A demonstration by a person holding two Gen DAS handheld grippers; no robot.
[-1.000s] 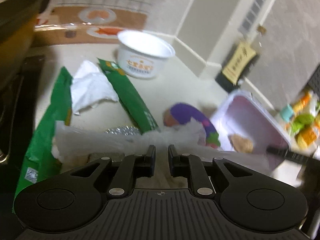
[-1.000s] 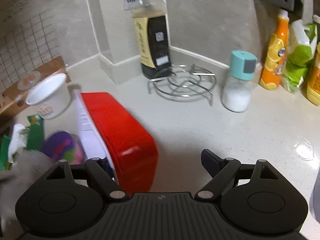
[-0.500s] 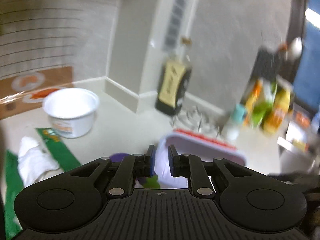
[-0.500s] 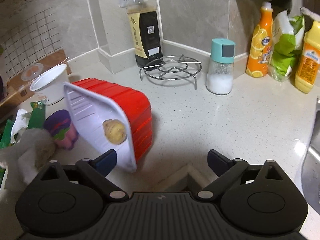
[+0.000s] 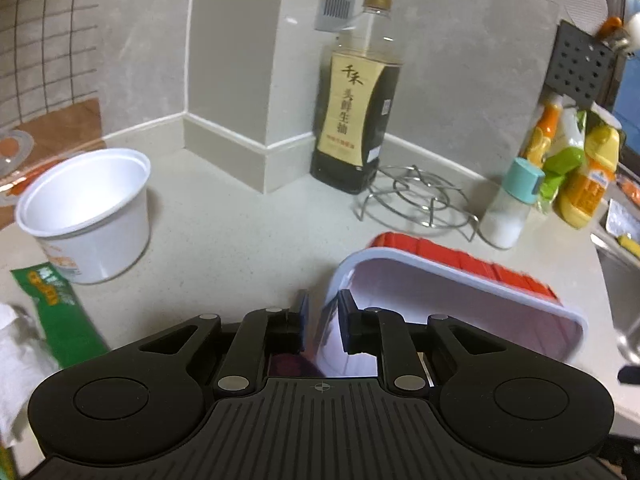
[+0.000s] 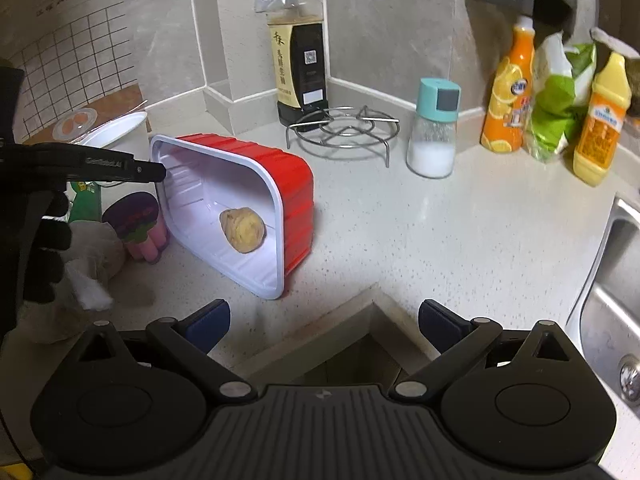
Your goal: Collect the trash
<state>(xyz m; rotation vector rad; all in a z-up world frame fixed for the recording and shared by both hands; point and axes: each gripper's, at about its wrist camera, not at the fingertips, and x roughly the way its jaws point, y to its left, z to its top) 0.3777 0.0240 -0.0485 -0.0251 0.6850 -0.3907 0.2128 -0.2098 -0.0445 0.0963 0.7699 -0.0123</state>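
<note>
Red tray (image 6: 296,184) tipped on its side on the surface, gripped at its rim.
The left gripper (image 5: 322,322) jaws are clamped on the thin white rim; the tray is judged light, flexible and slippery. The right gripper (image 6: 324,322) jaws are held apart, empty.

Speckled pale countertop (image 6: 460,232), grey stone-look walls (image 6: 400,20), white-tiled wall (image 5: 44,68), steel sink (image 6: 612,288) at right
</note>
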